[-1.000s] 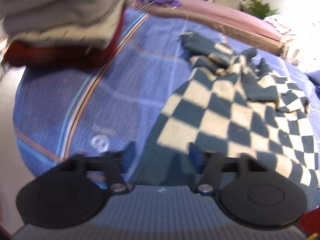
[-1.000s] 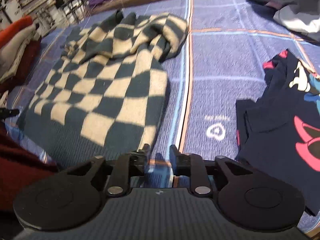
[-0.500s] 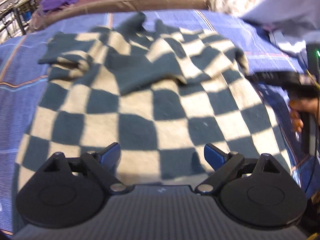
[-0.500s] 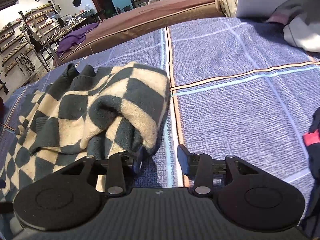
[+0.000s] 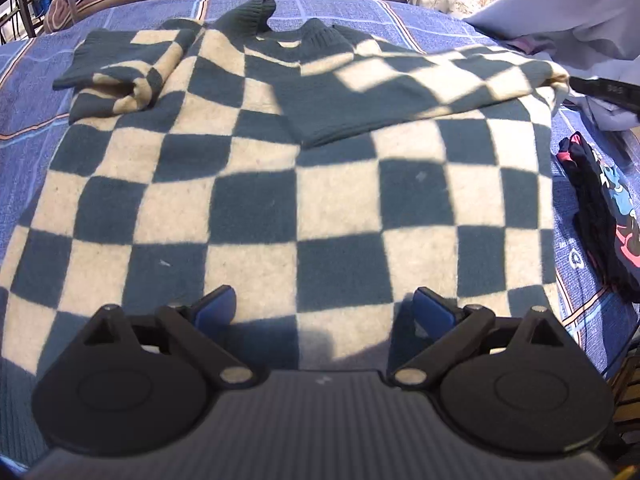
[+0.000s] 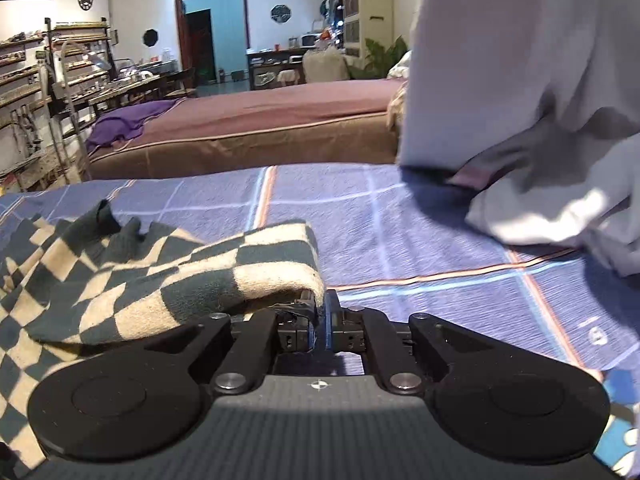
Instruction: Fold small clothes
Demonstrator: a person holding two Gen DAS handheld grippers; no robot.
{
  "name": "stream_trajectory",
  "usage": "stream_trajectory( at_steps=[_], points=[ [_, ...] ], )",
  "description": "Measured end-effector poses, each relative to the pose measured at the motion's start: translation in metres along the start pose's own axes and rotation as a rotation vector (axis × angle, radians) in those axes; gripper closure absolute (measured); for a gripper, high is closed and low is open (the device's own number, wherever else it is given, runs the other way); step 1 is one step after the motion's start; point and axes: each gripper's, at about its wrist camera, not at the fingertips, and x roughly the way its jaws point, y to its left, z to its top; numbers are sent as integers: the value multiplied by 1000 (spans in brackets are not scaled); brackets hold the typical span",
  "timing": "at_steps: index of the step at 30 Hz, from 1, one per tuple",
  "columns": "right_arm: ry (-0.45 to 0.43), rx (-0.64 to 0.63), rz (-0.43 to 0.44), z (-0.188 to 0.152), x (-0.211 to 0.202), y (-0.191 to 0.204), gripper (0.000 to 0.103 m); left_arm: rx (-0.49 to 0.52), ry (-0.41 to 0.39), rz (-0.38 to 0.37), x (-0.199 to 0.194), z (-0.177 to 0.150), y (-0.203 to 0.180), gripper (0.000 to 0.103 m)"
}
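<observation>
While the left gripper [image 5: 325, 307] hangs over the checkered sweater [image 5: 280, 184], its blue fingers [image 5: 216, 307] stand wide apart, having just been opening — nothing between them, only the hem below. The sweater lies spread on the blue plaid bedspread [image 5: 24, 92], one sleeve folded across the chest, a dark printed garment [image 5: 600, 216] off to the right. Over to the right wrist view — the right gripper [image 6: 318, 318] has just closed, fingers [image 6: 331, 316] pinched tight on the sweater's edge [image 6: 280, 268], which drapes over the left finger, with pale clothes [image 6: 540, 184] heaped beyond.
</observation>
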Motion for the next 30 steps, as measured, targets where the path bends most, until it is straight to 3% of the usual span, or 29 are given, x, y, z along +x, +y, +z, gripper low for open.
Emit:
stream_trajectory(
  at_steps=[2, 3, 6, 7, 8, 9, 15, 19, 22, 28, 29, 30],
  points=[
    [-42, -55, -145, 3, -10, -13, 103, 11, 3, 4, 2, -3, -3, 3],
    [-27, -44, -146, 2, -11, -23, 103, 15, 8, 4, 3, -4, -4, 3],
    [6, 59, -56, -10, -14, -40, 100, 40, 18, 19, 7, -9, -10, 1],
    [32, 52, -53, -15, -14, -38, 93, 54, 22, 24, 8, -10, -12, 1],
    [51, 46, -46, -20, -14, -34, 73, 66, 24, 30, 8, -10, -14, 1],
    [63, 53, -32, -26, -15, -30, 66, 71, 26, 33, 7, -11, -15, 1],
    [193, 240, 214, -63, -12, 9, 51, 69, 33, 28, 1, -17, -12, 0],
    [255, 332, 280, -78, -1, 32, 50, 97, 37, 45, 1, -22, -15, 0],
    [332, 447, 235, -86, 17, 36, 44, 115, 38, 60, 1, -24, -18, 0],
    [318, 711, 285, -95, 32, 25, 42, 140, 43, 86, 5, -26, -24, 0],
    [321, 701, 289, -95, 32, 26, 50, 143, 45, 89, 6, -26, -25, 0],
    [322, 679, 293, -93, 31, 27, 68, 146, 46, 92, 6, -26, -25, 0]
  ],
)
